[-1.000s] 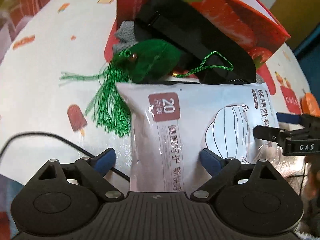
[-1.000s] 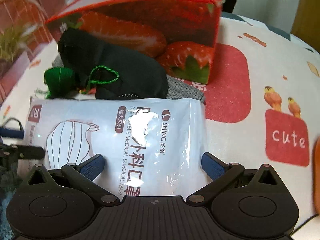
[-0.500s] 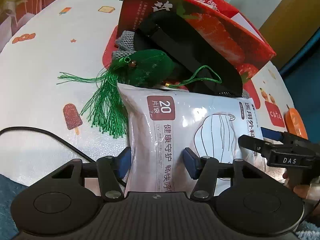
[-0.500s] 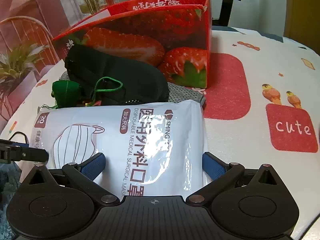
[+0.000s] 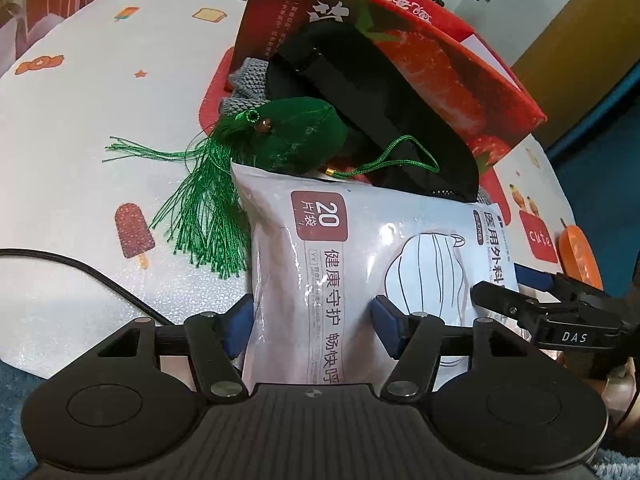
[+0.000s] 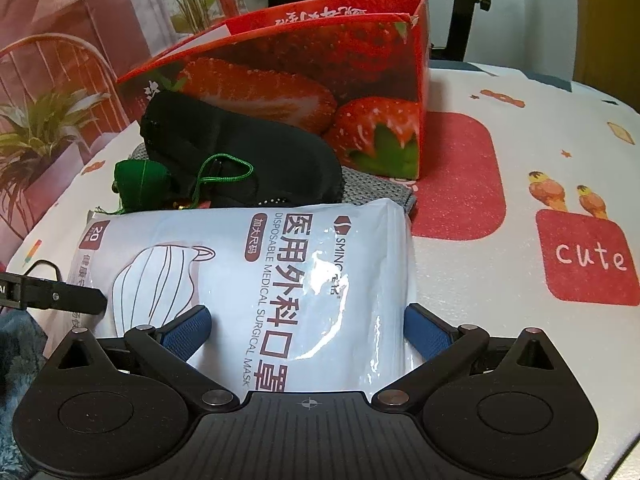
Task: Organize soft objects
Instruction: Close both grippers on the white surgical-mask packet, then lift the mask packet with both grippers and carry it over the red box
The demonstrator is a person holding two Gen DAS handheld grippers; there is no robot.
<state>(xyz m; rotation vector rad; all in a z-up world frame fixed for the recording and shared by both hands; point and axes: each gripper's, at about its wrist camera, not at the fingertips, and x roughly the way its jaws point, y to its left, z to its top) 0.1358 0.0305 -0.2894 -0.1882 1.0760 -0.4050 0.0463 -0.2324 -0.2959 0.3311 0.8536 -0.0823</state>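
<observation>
Gripping the white plastic pack of surgical masks (image 5: 360,264) on the patterned table (image 5: 100,128): left gripper (image 5: 312,324) pinching its near end after closing, right gripper (image 6: 306,330) wide astride it; next, lifting toward the red strawberry-printed box (image 6: 320,64) at twelve o'clock.

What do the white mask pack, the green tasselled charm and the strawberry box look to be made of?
Mask pack: thin glossy plastic film, with glare and wrinkles. Green tasselled charm: matte velvety fabric, apparently stuffed, with shiny thread tassel and cord. Strawberry box: printed card, stiff straight edges, slight sheen.
</observation>
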